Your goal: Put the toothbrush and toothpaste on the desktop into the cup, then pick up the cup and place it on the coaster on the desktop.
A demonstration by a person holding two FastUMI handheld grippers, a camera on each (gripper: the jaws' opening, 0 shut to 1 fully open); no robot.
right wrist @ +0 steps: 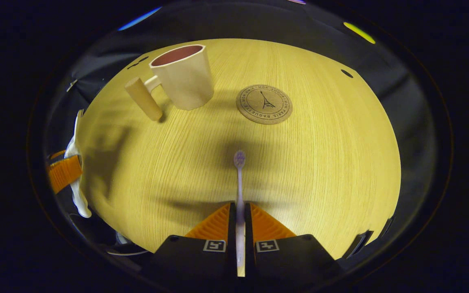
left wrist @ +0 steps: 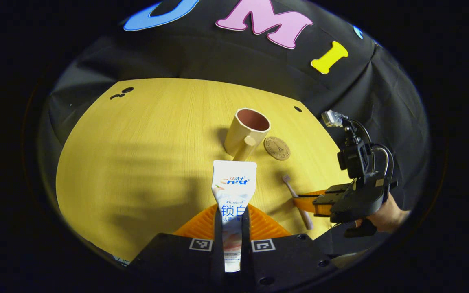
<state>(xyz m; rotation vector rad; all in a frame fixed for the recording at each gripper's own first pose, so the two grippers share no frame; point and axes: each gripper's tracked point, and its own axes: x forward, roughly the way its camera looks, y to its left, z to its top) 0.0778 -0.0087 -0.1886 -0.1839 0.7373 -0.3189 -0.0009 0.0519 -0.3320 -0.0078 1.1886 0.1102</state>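
Both tools clamp: toothpaste (left wrist: 233,191), toothbrush (right wrist: 239,191).

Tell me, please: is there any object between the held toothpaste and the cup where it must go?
Nothing visible stands between them. In the left gripper view, the left gripper is shut on the toothpaste, and beyond the tube's end is bare desktop up to the cup. The cup's handle points toward the tube. The coaster lies beside the cup, off that line.
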